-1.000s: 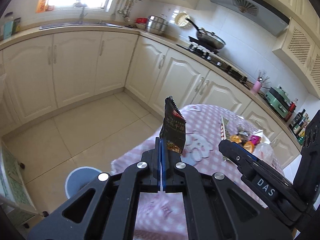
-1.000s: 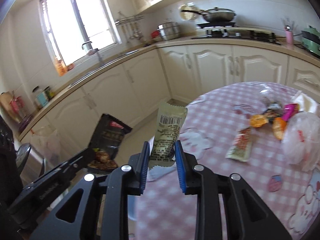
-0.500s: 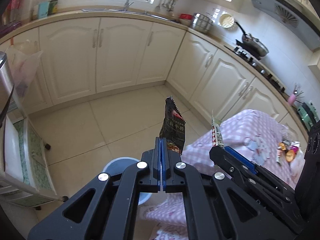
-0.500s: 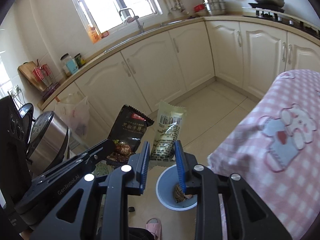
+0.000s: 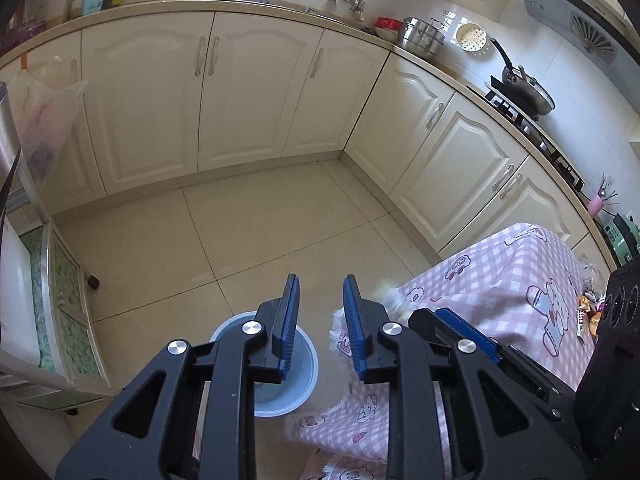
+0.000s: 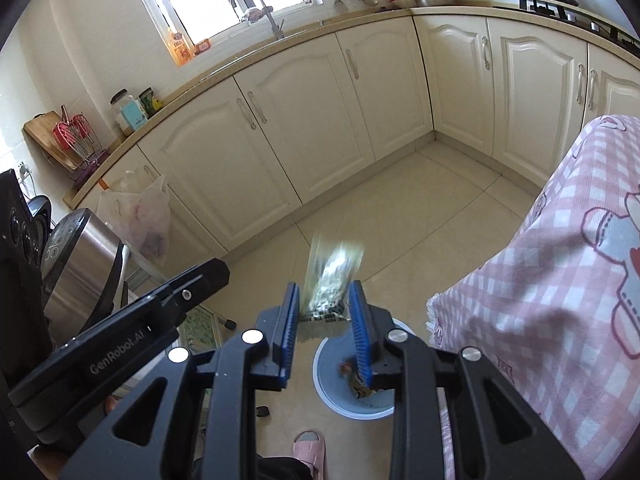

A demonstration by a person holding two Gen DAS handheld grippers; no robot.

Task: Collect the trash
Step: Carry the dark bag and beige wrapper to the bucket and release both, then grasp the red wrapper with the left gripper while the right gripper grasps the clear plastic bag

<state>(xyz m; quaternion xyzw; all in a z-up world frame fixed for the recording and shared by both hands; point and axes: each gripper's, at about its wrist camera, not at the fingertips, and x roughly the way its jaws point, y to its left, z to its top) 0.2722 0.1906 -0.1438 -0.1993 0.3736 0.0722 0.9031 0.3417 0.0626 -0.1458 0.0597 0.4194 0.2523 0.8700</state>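
Kitchen floor [image 5: 248, 232] takes up most of both views, pale tiles with cream cabinets [image 5: 256, 92] wrapping around the corner behind. On the right edge there's the worktop with its pink checked cloth [image 5: 500, 300] hanging down, and a few bits of wrapper trash [image 5: 586, 312] lie on top of it at the far right of the left wrist view, too small to make out properly.

Down on the floor, right next to the cloth's fringe, sits the blue bin [image 6: 332, 380]. In the right wrist view you can see some dark wrapper stuff [image 6: 360, 390] lying in the bottom of it. In the left wrist view the bin [image 5: 308, 368] is mostly hidden behind the tongs.

Left tongs [image 5: 320, 312] are spread wide with nothing between the blue pads, hovering above the bin. Right tongs [image 6: 323, 318] are also spread apart, directly over the bin, and the pale green snack wrapper [image 6: 332, 280] is between the pads but blurred, not pinched by either side as far as I can tell. It's upright-ish, just above the bin's rim.

Pink slipper [image 6: 308, 446] pokes in at the bottom of the right wrist view.
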